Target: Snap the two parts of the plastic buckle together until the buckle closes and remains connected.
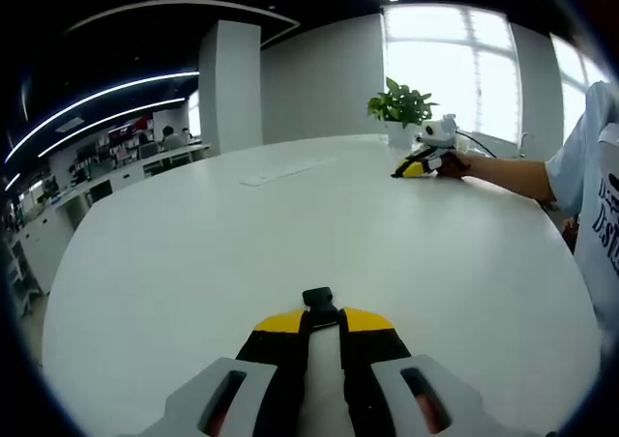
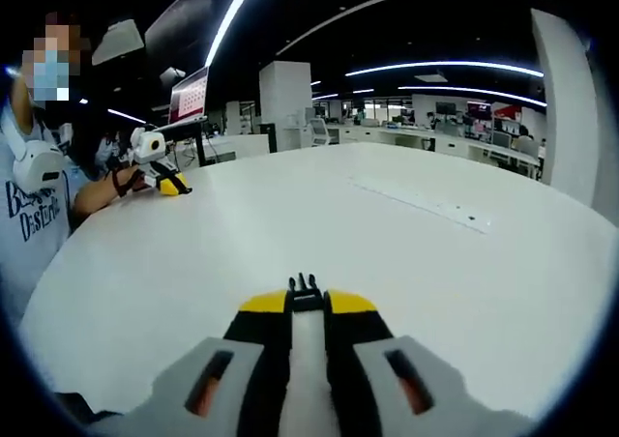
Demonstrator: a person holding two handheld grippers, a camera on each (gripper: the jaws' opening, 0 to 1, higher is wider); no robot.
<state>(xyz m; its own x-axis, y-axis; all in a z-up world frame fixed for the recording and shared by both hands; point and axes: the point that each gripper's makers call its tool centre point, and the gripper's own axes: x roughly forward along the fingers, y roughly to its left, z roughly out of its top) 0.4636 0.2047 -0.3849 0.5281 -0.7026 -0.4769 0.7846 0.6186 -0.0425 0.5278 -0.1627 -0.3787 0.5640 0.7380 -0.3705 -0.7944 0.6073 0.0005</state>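
In the left gripper view my left gripper [image 1: 322, 321] rests low over the white table [image 1: 174, 263], its yellow-tipped jaws shut on a small black buckle part [image 1: 318, 300] that sticks out forward. In the right gripper view my right gripper [image 2: 308, 306] is shut on the other black buckle part [image 2: 305, 284], whose prongs point ahead. The two grippers are far apart. The right gripper [image 1: 414, 168] appears far off at the table's right side, held by a hand. The left gripper [image 2: 172, 186] appears far off at the left.
A potted plant [image 1: 398, 103] stands at the table's far edge behind the right gripper. A flush white cover strip [image 1: 288, 171] lies in the tabletop. A person's arm and pale shirt [image 1: 590, 176] border the table. Office desks and a monitor [image 2: 189, 97] stand beyond.
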